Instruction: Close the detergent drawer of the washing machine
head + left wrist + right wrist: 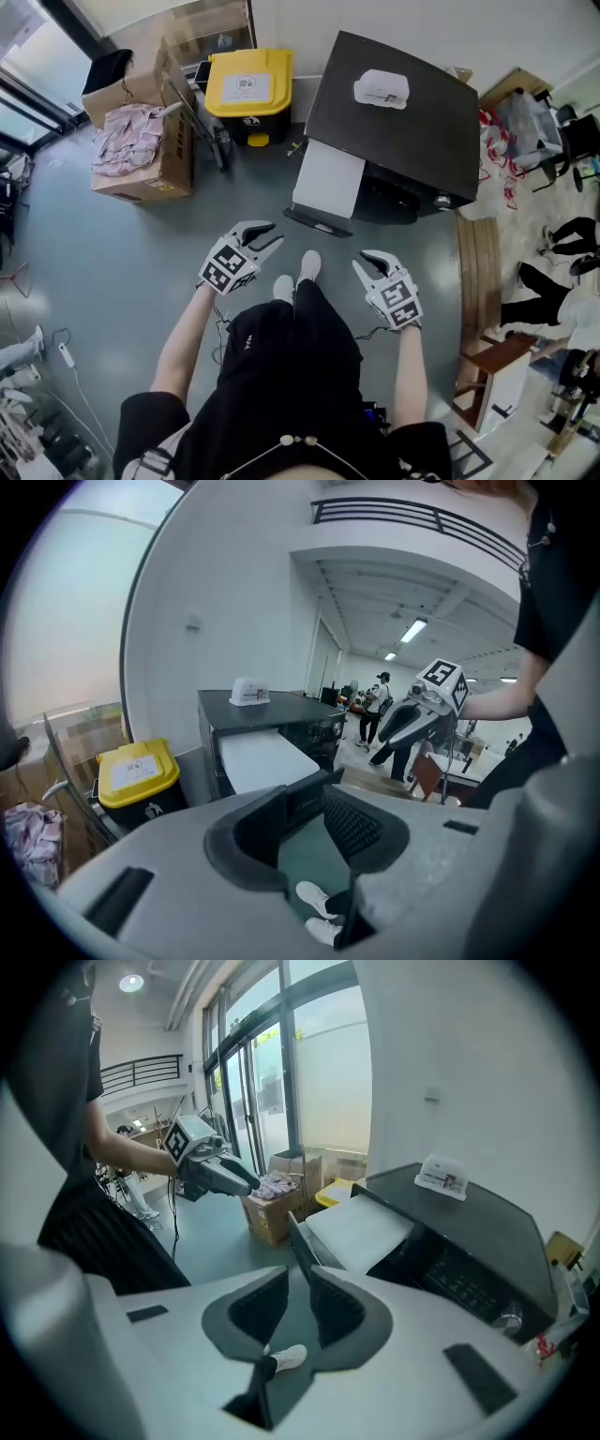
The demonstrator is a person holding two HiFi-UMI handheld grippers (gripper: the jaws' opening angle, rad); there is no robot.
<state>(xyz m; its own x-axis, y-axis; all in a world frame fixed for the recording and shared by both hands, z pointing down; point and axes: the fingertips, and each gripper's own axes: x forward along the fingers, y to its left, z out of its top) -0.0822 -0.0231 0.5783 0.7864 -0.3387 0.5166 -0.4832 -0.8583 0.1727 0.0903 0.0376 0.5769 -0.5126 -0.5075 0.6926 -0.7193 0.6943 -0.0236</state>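
While pulled out of the washing machine (403,122), lying ahead of both grippers and touching neither: detergent drawer (328,180). Gaping wide, nothing between jaws: left gripper (270,236). Partly open, likewise empty: right gripper (364,262).

We stood, left forearm (183,342) and right forearm (405,370) bare, stretched forward and down, gripper in each hand. Left gripper (271,236) angled ahead and inward, jaws spread wide, empty. Right gripper (362,262) mirrored it, jaws parted by narrower gap, also empty. Left marker cube (228,266) and right marker cube (400,305) faced up toward head camera. Grippers stayed well apart, flanking our white shoes (298,274). Each gripper view caught opposite gripper held out at arm's end.
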